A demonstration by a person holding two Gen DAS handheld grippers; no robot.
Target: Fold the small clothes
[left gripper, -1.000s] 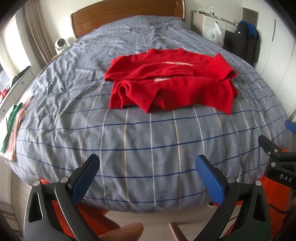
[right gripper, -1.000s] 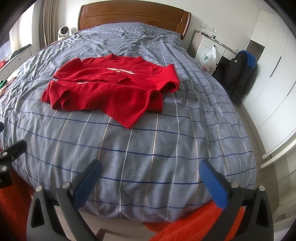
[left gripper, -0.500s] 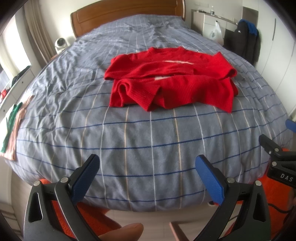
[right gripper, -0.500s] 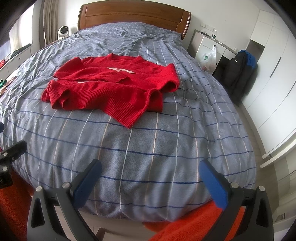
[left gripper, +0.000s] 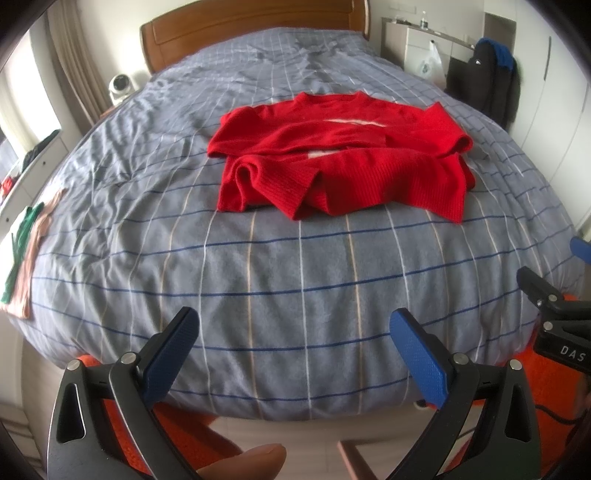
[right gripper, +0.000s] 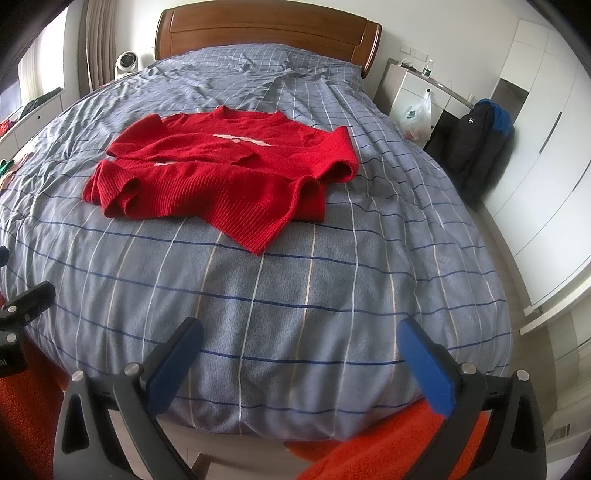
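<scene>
— While both tools hang at the foot of the bed (left gripper: 280,295), where is the garment?
— The red sweater (left gripper: 343,162) lies rumpled on the checked grey cover, toward the headboard (right gripper: 266,33) half, its sleeves crossed over the body and its hem bunched. It is well apart from either tool.
— And the tools?
— The left hand-held gripper (left gripper: 293,328) has its blue pads (left gripper: 417,358) spread wide, nothing between them. The right hand-held gripper (right gripper: 301,338) is spread the same way, also bare.
— Any containers?
— A white plastic bag (right gripper: 415,112) hangs by the white dresser (right gripper: 406,83); what it holds I cannot tell. A dark jacket (right gripper: 471,147) hangs near the wardrobe (right gripper: 543,110). Green and pink clothes (left gripper: 26,251) lie at the bed's left edge.
</scene>
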